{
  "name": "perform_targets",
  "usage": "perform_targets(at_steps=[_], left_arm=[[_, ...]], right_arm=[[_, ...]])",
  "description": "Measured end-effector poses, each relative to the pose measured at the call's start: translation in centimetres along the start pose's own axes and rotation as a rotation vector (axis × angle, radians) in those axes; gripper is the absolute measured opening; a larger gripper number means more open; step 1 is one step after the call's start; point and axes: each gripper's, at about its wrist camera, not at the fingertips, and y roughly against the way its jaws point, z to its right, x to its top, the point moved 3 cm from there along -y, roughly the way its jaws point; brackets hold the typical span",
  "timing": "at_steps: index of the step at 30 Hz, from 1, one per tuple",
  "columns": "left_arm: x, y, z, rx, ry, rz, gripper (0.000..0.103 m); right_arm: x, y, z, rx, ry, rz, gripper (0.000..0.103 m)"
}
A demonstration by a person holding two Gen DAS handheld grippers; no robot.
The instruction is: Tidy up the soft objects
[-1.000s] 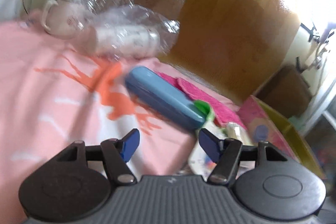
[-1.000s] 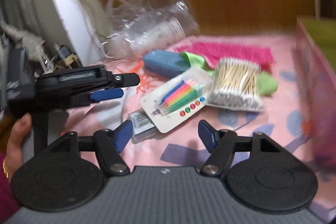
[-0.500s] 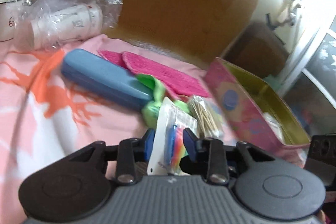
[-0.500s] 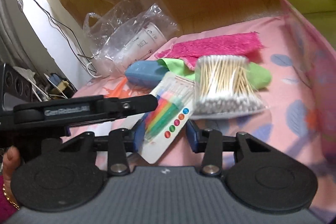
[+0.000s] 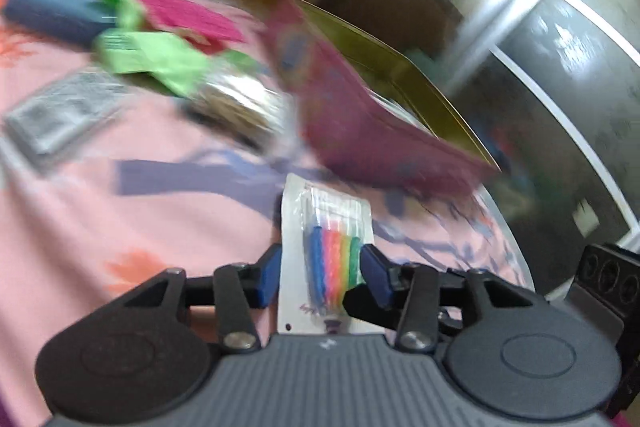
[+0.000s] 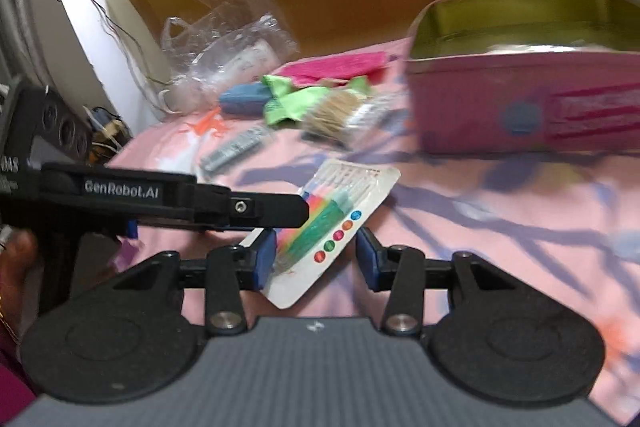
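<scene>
Your left gripper (image 5: 320, 269) reads "GenRobot.AI" in white on its black side in the right wrist view. Its blue pads are closed on the candle pack (image 5: 326, 255), a flat white card under a clear blister holding thin twisted candles in blue, orange, pink, yellow and green. In the right wrist view five colored dots run along the card's edge. You hold the pack off the bedsheet (image 5: 140, 219), in front of the tin box (image 6: 520, 99).

Your right gripper (image 6: 316, 259) has its pads apart, one on each side of the pack's lower end; whether they touch the card cannot be told.

The tin box is a single rectangular pink one with a gold metal inside, standing open on the pink sheet; its side label is too blurred to read.

Further back lie one blue hard case (image 6: 244, 99), one crumpled green cloth (image 6: 292, 99), one fluffy magenta cloth (image 6: 336, 67), one clear bundle of cotton swabs (image 6: 336, 111) and one flat grey packet (image 6: 236, 147). A crinkled clear plastic bag (image 6: 228, 51) sits behind, its print illegible
</scene>
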Motion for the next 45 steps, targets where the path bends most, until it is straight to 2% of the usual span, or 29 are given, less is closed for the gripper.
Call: perform_targets(at_steps=[3,7,8,11,14,16,18,20,22,23,24,25,27,29,32,34,37,40,43,45], left_arm=[[-0.7,-1.8,2.5,-0.034,-0.056,-0.040,0.050],[-1.2,-3.1,4.7,-0.065,-0.094,-0.079,0.076],[-1.1,-3.1,5.0,-0.061,-0.104,-0.075,0.078],[-1.1,-3.2,5.6,-0.031,-0.139,-0.066,0.078],[-1.3,-3.7,6.1,-0.027,-0.165,-0.075,0.075],[-1.7,-4.2,6.8,-0.041,-0.194,-0.086,0.074],[-2.2,-4.4,7.6,0.005,-0.231,-0.066,0.071],[-2.2,-4.0,7.7,0.007,-0.224,-0.058,0.071],[-1.7,-3.1,7.7,-0.018,-0.191,-0.035,0.071],[-1.4,-2.6,7.9,-0.026,-0.193,-0.017,0.066],[-1.1,-1.9,8.4,-0.040,-0.205,0.004,0.068],[-0.8,-1.5,8.9,-0.052,-0.217,0.020,0.067],[-0.1,-1.2,10.1,-0.099,-0.234,0.021,0.066],[0.7,-1.5,11.1,-0.094,-0.252,0.028,0.066],[2.0,-2.6,12.1,-0.130,-0.254,0.017,0.065],[3.1,-3.0,12.8,-0.152,-0.269,0.031,0.065],[3.8,-3.5,12.8,-0.145,-0.285,0.034,0.071],[3.6,-4.1,11.0,-0.118,-0.285,-0.001,0.071],[3.5,-4.3,8.4,-0.065,-0.237,-0.039,0.072],[3.3,-4.1,6.6,-0.060,-0.174,-0.066,0.072]], right_arm=[[-0.9,1.6,0.6,-0.079,0.050,0.034,0.053],[-2.0,2.6,0.6,-0.109,0.117,0.054,0.070],[-2.3,2.5,0.4,-0.117,0.145,0.052,0.077],[-3.1,1.5,-0.2,-0.147,0.227,0.045,0.081],[-3.6,0.4,-0.8,-0.159,0.319,0.086,0.083],[-3.4,-0.1,-0.7,-0.159,0.300,0.101,0.083],[-3.3,-0.2,-0.6,-0.157,0.304,0.105,0.081],[-3.3,0.4,-0.3,-0.197,0.320,0.138,0.063],[-2.7,0.8,-0.2,-0.209,0.326,0.167,0.060],[-2.2,1.0,-0.1,-0.201,0.312,0.182,0.056],[-1.8,1.1,-0.1,-0.176,0.310,0.192,0.047],[-1.3,1.1,-0.2,-0.182,0.312,0.205,0.047],[-0.2,1.4,-0.8,-0.212,0.359,0.258,0.046],[1.3,1.6,-1.0,-0.229,0.386,0.307,0.047],[3.5,1.3,0.1,-0.228,0.361,0.318,0.047],[3.5,1.7,1.0,-0.203,0.326,0.303,0.047],[2.3,2.8,2.4,-0.190,0.252,0.268,0.048],[0.9,2.6,3.3,-0.190,0.211,0.201,0.057],[0.1,2.2,3.7,-0.173,0.189,0.152,0.061],[-0.3,2.0,3.7,-0.170,0.187,0.142,0.064]])
